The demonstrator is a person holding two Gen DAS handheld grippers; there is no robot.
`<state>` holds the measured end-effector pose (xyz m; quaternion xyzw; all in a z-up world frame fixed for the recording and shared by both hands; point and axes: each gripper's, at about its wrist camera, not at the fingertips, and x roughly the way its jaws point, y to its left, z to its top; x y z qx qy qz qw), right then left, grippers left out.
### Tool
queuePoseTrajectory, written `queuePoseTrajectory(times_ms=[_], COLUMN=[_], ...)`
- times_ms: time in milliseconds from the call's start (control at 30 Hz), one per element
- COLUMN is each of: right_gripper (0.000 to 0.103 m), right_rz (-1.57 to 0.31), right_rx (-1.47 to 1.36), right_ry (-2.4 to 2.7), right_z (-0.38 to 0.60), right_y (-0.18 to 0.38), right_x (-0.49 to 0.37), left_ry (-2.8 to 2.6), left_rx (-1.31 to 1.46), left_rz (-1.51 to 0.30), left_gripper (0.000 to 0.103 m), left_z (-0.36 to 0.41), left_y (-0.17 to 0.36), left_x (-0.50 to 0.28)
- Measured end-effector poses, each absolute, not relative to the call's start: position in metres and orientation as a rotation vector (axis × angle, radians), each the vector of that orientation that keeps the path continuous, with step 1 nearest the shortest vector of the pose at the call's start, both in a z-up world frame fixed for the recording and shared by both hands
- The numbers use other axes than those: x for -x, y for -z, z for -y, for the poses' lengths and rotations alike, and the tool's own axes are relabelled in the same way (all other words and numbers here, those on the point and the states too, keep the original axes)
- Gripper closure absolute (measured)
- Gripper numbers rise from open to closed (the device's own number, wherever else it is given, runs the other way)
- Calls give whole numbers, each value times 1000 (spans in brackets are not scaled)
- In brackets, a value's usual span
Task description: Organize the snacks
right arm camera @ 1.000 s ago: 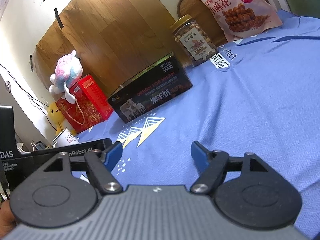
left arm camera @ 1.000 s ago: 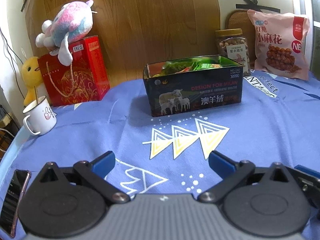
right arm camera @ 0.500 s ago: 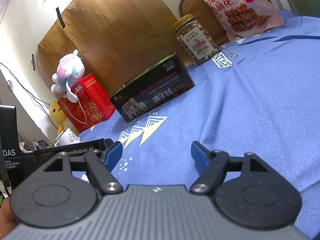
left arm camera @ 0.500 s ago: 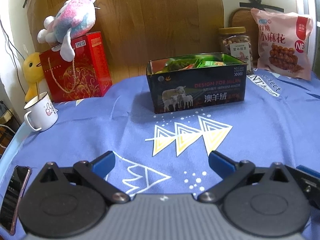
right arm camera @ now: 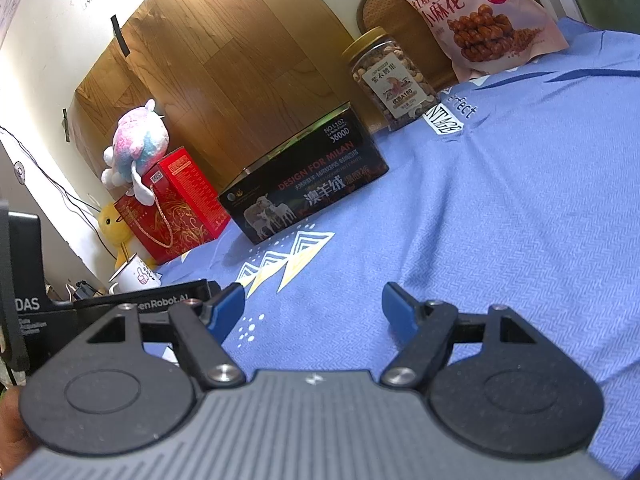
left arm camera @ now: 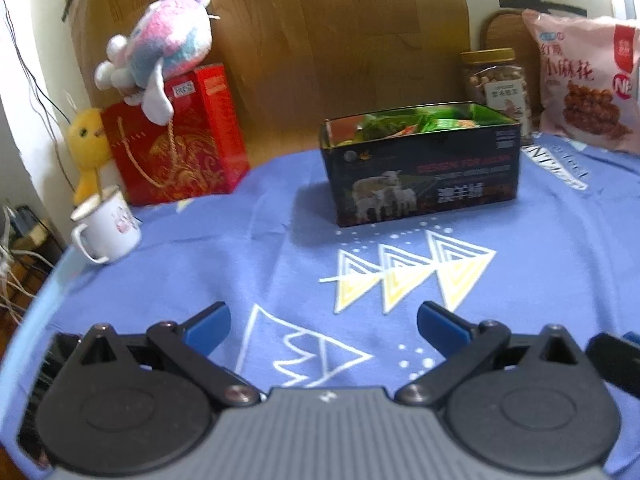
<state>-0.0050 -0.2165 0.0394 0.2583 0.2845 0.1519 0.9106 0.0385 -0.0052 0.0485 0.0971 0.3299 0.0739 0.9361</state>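
Both grippers' fingers (left arm camera: 208, 326) (right arm camera: 394, 314) spread apart, empty; black box (left arm camera: 424, 184) brims with green snack packets (left arm camera: 448, 122).

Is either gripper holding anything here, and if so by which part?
Nothing is held. The left gripper and right gripper both have their jaws apart over the blue cloth, with only cloth showing between them.

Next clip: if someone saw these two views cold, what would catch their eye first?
Probably the open black cardboard box with sheep printed on it, standing mid-table on the blue patterned cloth with green snack packets inside. Behind it to the right stand a clear plastic jar of nuts with a gold lid and a big pink bag of fried dough twists. Both the left gripper and the right gripper hover with jaws open and empty.
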Motion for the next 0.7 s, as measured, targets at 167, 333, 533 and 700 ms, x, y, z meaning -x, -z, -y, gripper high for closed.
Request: queuePoseTrajectory(times_ms=[167,333,533,700], right_gripper=[25,25,25,25], right_rz=[-587,-586,-587,-586], right_rx=[-533,-533,-535,-535], right_ry=[-311,-310,-311,-309], right_z=[216,216,216,215], right_y=[-40,-39,-39,-39], right_x=[5,5,5,5], left_ry=[-150,-156,-146,-149], left_rx=[-223,-241,-237,-239], left_rz=[-674,-680,-685,-687], left_gripper=[0,0,0,0], left_z=[6,8,8,8], left_y=[-48,-46,-45,-45], left_x=[-40,-41,-41,-42])
